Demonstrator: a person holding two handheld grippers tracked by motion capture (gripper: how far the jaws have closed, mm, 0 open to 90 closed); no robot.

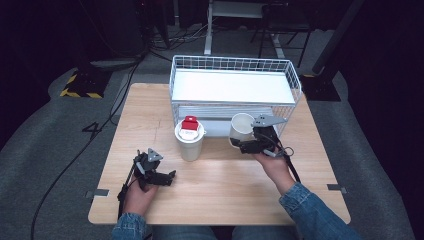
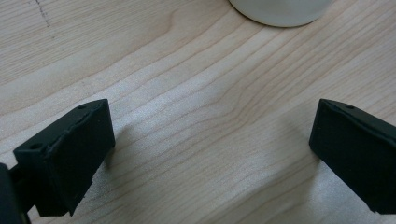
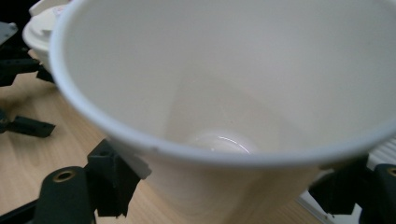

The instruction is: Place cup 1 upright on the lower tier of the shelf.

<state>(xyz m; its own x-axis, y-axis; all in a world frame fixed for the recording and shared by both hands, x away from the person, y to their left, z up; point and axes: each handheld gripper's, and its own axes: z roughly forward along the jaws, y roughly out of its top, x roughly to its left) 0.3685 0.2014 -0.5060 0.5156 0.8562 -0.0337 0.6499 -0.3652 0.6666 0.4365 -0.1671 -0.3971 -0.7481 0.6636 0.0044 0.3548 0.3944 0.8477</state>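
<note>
Between right fingers (image 3: 112,182): white paper cup (image 3: 224,93), empty.

Lighting and picture quality: lit table, dark surroundings.

High view: the wooden table (image 1: 220,185) is evenly lit from above; the room at the far side and both edges falls into near black, and the frame is soft, with fine detail lost. The white rack shelf (image 1: 232,85) is close to overexposed. Left gripper view: sharp wood grain, with soft shadows beside the jaws and a pale sheen on the near wood. Right gripper view: the white cup (image 3: 233,93) is close and blurred, its inside shaded grey.
</note>
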